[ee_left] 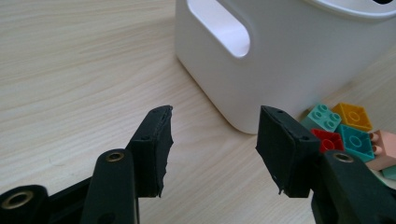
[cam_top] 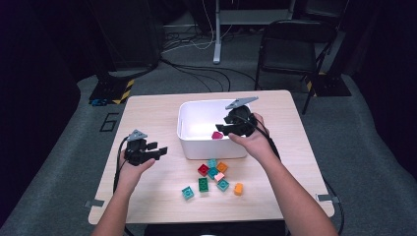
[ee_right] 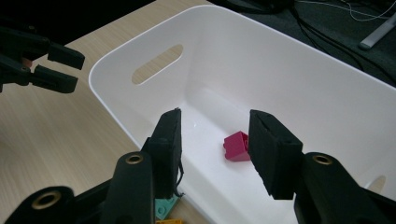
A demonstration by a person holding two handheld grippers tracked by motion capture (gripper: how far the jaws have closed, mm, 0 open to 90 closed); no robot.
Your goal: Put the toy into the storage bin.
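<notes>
A white bin stands at the middle of the wooden table. A magenta brick lies on its bottom, loose. My right gripper hangs over the bin's front right part, open, nothing between its jaws. My left gripper hovers left of the bin, open and empty, pointing at the bin's near corner. A heap of loose bricks lies in front of the bin: teal, orange, red and pink.
An orange brick and a teal brick lie apart from the heap near the table's front. A black folding chair and cables are on the floor beyond the table. The left gripper shows past the bin's handle slot.
</notes>
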